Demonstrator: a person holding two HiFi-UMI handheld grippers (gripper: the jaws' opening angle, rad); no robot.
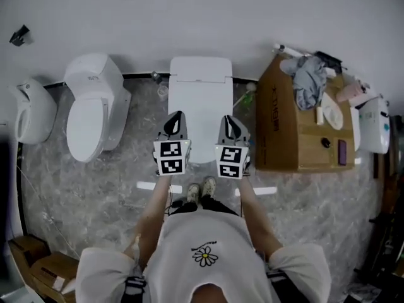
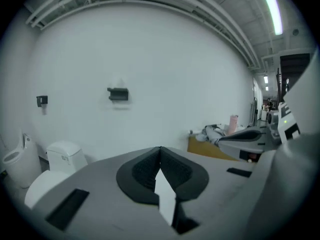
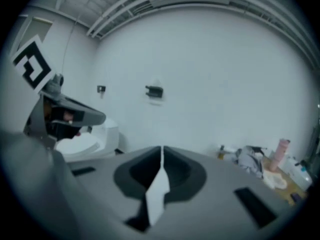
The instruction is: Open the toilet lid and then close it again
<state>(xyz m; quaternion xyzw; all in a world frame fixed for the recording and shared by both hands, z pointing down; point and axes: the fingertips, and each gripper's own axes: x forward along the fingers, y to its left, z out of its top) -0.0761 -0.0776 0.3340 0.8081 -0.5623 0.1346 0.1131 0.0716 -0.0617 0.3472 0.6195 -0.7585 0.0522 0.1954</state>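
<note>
In the head view the white toilet (image 1: 201, 100) stands against the wall straight ahead of me, its lid lying flat. Both grippers hang side by side above its front end, touching nothing. My left gripper (image 1: 176, 120) is shut with nothing held; in the left gripper view its black pads (image 2: 147, 169) meet at the tip against the bare wall. The right gripper (image 1: 230, 122) is shut and empty too, and its pads (image 3: 175, 171) meet in the right gripper view. The toilet itself is hidden in both gripper views.
A second white toilet (image 1: 95, 109) and a urinal (image 1: 31, 112) stand to the left. At the right, a cardboard box (image 1: 293, 131) carries cloth, bottles and small items. A black fixture (image 2: 118, 94) hangs on the white wall. The floor is grey marble.
</note>
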